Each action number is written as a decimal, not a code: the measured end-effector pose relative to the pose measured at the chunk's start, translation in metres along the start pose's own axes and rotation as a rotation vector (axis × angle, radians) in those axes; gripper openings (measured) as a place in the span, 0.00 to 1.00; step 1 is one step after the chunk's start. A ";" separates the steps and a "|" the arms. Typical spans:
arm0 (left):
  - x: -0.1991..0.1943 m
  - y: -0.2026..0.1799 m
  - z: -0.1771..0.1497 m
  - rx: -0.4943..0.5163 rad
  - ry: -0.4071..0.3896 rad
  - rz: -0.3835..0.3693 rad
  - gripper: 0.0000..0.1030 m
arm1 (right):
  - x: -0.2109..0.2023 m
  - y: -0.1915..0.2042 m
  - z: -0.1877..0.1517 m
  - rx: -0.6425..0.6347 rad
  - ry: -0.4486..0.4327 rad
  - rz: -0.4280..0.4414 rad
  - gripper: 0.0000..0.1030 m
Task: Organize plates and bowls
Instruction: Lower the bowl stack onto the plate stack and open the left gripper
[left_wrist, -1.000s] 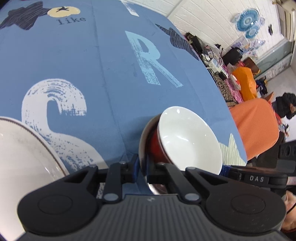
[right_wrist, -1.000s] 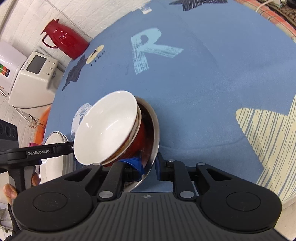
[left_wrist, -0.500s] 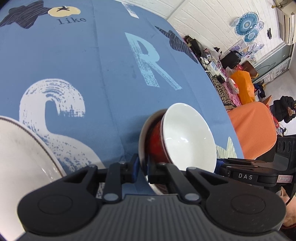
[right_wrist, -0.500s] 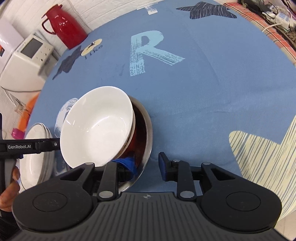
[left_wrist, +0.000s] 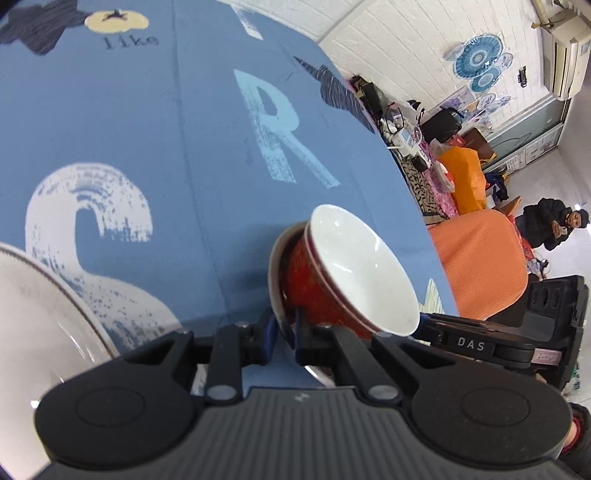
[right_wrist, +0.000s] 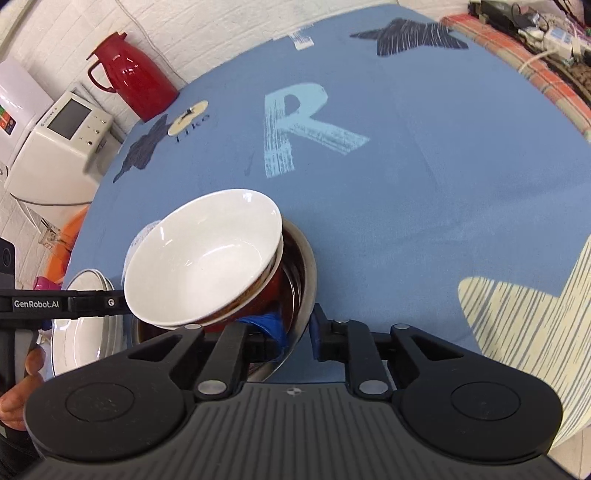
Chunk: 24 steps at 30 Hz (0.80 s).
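We have the left gripper (left_wrist: 282, 334) pinched on the rim of the steel bowl (left_wrist: 275, 280), jaws nearly together with only the thin metal wall between the pads. The right gripper (right_wrist: 297, 330) sits at the same bowl's near rim (right_wrist: 306, 280) with jaws apart: one blue pad inside the bowl, the other outside, a visible gap to the wall on the outer side.

Stack state: steel bowl at the bottom, tilted, and whether it touches the counter (right_wrist: 424, 192) we cannot tell. Nested in it are two red bowls with white interiors (left_wrist: 354, 273), leaning over the steel rim toward the left in the right wrist view (right_wrist: 203, 258).

Just left of the stack, in the left wrist view, a large white plate with a dark rim line (left_wrist: 40, 306) lies on the blue cloth; the right wrist view shows it as a small stack of plates (right_wrist: 85, 325) behind the left gripper's arm. A hand (right_wrist: 18, 387) holds that tool at the frame's left edge.

Farther out the cloth shows a printed "R" (right_wrist: 295, 125) and dark star shapes. Beyond the counter's far left edge: a red thermos jug (right_wrist: 133, 77) and a white appliance with a screen (right_wrist: 55, 144). In the left wrist view, an orange-covered chair (left_wrist: 480, 258) lies off the right edge, and a seated person in dark clothes (left_wrist: 550, 225) is farther back.
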<state>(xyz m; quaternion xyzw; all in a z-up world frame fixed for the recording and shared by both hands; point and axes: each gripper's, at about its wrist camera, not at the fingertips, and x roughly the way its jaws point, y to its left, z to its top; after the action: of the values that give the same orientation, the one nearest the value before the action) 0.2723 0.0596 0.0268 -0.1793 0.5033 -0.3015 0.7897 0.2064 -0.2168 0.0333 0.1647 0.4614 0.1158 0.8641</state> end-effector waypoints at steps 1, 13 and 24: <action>0.001 -0.001 0.001 0.009 0.001 0.011 0.00 | 0.001 0.002 0.002 -0.022 -0.006 -0.006 0.00; -0.023 0.001 0.007 0.023 -0.060 0.099 0.00 | 0.006 0.029 0.012 -0.103 -0.050 0.007 0.00; -0.159 0.029 -0.037 -0.042 -0.237 0.281 0.00 | 0.007 0.145 0.008 -0.291 -0.047 0.179 0.00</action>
<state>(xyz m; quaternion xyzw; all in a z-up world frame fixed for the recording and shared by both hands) 0.1982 0.1861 0.1033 -0.1578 0.4331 -0.1545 0.8739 0.2105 -0.0822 0.0891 0.0812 0.4028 0.2538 0.8756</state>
